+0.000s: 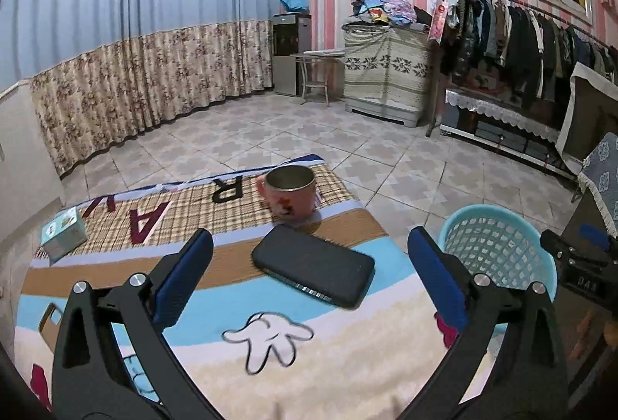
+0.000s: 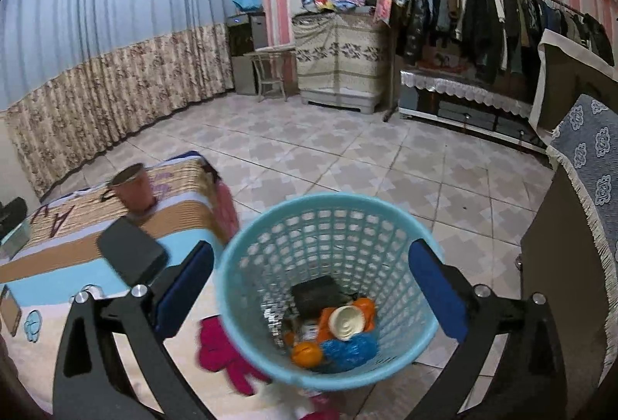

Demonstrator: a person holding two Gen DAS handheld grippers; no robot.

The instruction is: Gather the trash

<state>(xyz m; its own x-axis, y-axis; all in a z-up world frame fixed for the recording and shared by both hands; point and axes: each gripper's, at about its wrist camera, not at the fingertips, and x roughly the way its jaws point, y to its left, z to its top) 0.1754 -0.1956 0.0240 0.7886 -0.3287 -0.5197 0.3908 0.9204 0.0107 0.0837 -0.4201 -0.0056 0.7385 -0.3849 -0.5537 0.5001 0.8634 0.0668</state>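
Both claws are spread and hold nothing: the right gripper (image 2: 311,267) hangs over the bin (image 2: 266,227) with trash (image 2: 336,331) at its bottom, the left gripper (image 1: 309,257) at nine o'clock over the blanket (image 1: 216,308).

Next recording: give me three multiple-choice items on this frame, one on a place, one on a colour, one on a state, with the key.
1. Where does the pink cup stand?
A. on the blanket-covered surface
B. inside the basket
C. on the tiled floor

2. What colour is the mesh basket?
A. red
B. light blue
C. black

3. How does the right hand-held gripper stand?
A. shut on the cup
B. shut on an orange
C. open and empty

Key: 1 A, it sits on the blanket beyond the black case. 2 B, its rim and lattice are light blue. 3 C, its blue pads stand wide apart over the basket, holding nothing.
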